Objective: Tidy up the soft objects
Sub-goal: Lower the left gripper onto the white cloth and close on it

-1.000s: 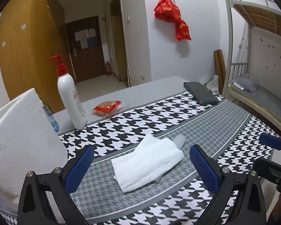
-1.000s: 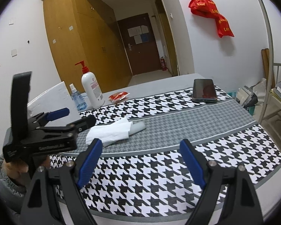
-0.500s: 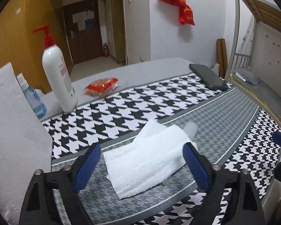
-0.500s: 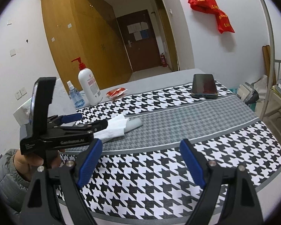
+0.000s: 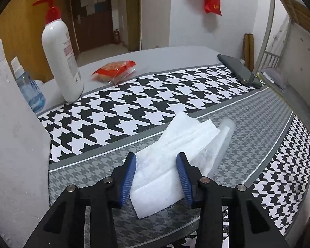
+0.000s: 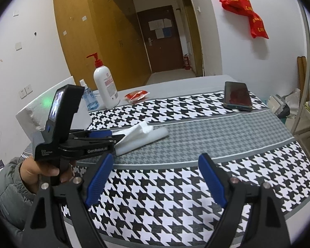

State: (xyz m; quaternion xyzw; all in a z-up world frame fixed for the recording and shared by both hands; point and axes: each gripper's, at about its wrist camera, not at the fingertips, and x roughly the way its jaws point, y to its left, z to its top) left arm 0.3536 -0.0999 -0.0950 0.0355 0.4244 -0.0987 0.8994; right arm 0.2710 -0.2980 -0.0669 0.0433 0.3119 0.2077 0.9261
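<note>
I am at the pick-up step: my left gripper (image 5: 156,175) is down over the near end of the folded white cloth (image 5: 175,157), which lies on the grey band of the houndstooth tablecloth (image 5: 134,107), at about six o'clock from the pump bottle (image 5: 61,55) in the left wrist view. Its jaws have just been closing, and the cloth sits between them; the blue pads (image 5: 130,177) now stand right at the cloth's two side edges, but I cannot tell whether they are already pressing it, so I treat the grip as not yet made. A clear tube-like thing (image 5: 223,142) lies along the cloth's far side, at roughly two o'clock from the left gripper, partly under the fabric. My right gripper (image 6: 156,180) hangs released and empty over the near edge of the tablecloth, well apart from the cloth, which is at about eleven o'clock from it. Next, I judge, the left jaws need to finish pinching, low enough to catch all the layers, then lift gently; soft folds may slip or open out, and the tube could be dragged along.
</note>
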